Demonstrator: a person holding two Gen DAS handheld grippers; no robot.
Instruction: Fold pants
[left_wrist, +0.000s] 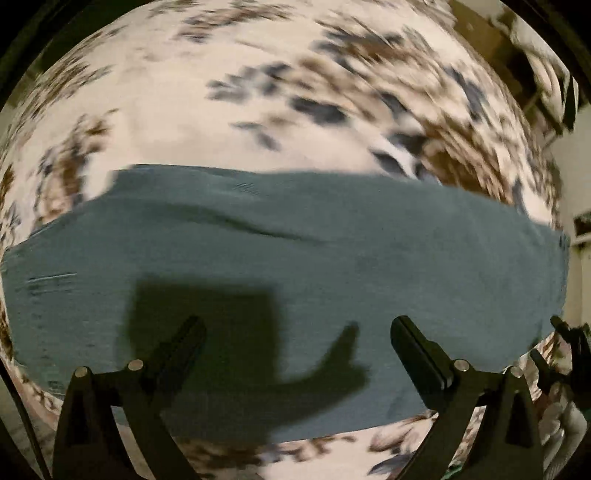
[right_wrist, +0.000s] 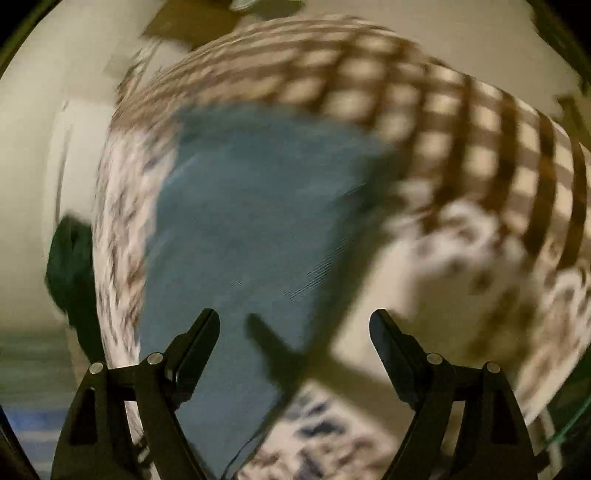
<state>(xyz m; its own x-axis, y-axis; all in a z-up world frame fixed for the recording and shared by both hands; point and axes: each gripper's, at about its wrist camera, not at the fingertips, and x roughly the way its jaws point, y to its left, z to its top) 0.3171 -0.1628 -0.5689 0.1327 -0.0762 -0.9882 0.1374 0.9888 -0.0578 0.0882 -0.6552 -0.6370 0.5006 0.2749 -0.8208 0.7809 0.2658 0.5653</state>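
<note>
Warm, dim indoor light falls from above, throwing a hard black shadow of the left gripper (left_wrist: 297, 326) onto the teal pants (left_wrist: 332, 266). Both fisheye views bulge, dark at the corners. Motion blur smears the patterned bedspread (left_wrist: 221, 122) everywhere, worst in the right wrist view, where the checks streak.

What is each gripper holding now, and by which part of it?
Nothing is held. The left gripper and the right gripper both stand open above the pants, with no cloth between their fingers.
</note>
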